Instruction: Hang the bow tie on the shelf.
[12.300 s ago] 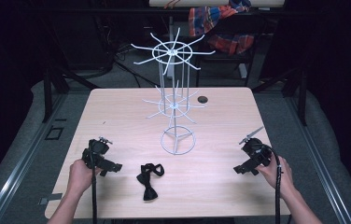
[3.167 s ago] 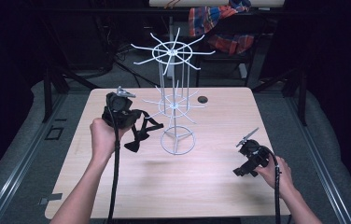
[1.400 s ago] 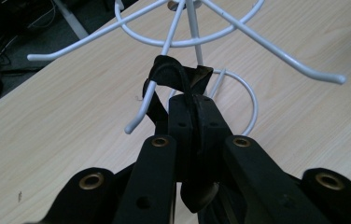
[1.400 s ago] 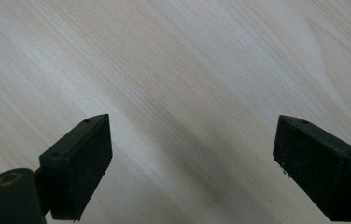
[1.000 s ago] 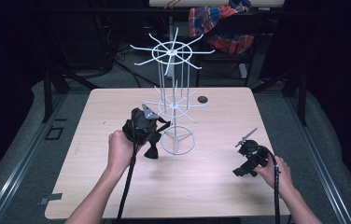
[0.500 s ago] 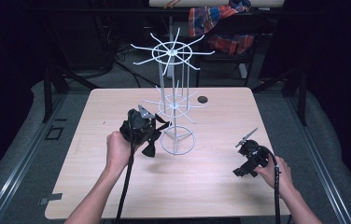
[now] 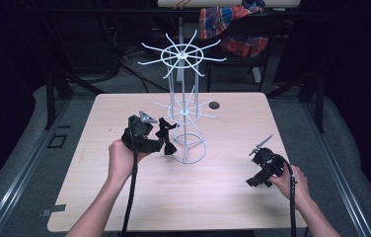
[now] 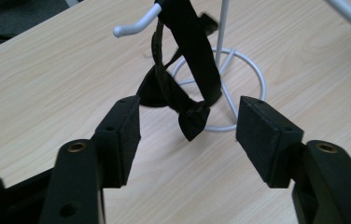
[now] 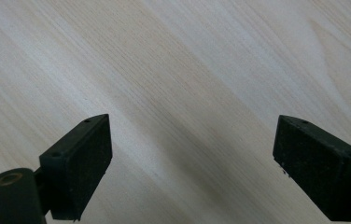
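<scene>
1. My black bow tie (image 8: 183, 100) now hangs by its strap on a low hook (image 8: 134, 25) of the white wire rack (image 7: 183, 113).
2. My left gripper (image 8: 187, 135) has just been opening. The bow tie hangs in front of its jaws, and the pads do not touch it.
3. My right gripper (image 9: 190, 158) is wide open over the bare table (image 9: 187, 70).
4. I think the hanging is done. What is left is pulling my left hand (image 7: 119, 158) away.

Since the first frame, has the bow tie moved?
Yes. The bow tie has gone from the table's near edge up onto a lower hook of the white wire rack, between the left gripper's just-opened jaws.
</scene>
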The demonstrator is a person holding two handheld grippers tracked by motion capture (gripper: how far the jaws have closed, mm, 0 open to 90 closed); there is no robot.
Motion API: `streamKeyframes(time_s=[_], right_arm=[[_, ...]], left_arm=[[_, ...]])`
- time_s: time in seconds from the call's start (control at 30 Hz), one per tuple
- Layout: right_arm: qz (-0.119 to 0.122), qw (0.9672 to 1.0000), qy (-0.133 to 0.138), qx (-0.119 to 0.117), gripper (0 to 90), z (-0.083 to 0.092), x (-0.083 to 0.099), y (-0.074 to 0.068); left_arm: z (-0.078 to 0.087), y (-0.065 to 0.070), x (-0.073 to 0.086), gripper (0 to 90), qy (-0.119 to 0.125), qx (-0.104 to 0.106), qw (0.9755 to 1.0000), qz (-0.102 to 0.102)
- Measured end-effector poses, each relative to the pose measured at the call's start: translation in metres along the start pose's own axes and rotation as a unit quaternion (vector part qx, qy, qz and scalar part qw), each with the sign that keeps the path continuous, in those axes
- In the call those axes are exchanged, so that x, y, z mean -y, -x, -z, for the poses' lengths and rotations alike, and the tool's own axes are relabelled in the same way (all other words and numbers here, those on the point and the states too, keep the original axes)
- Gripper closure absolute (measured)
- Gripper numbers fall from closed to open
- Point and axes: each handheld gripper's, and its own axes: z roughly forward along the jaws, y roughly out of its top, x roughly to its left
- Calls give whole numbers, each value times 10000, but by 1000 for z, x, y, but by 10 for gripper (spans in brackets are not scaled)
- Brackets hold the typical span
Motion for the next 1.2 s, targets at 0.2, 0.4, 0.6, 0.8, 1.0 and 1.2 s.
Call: streamKeyframes(time_s=[0.2,0.4,0.6,0.8,1.0,1.2], right_arm=[[-11,10000,14,-21,115,-1,0,0],[15,10000,-25,-9,115,0,0,0],[16,10000,-21,4,115,1,0,0],[7,10000,-46,4,115,1,0,0],[23,10000,-52,38,115,1,0,0],[-10,10000,-17,26,115,1,0,0]], left_arm=[[7,-2,4,293,56,-12,10000,-9],[18,-6,14,222,10,-74,10000,-8],[25,-12,24,156,-22,-147,9999,36],[28,-23,43,114,-200,-241,9994,172],[27,-32,57,52,-378,-259,9984,325],[26,-38,76,3,-550,-229,9971,471]])
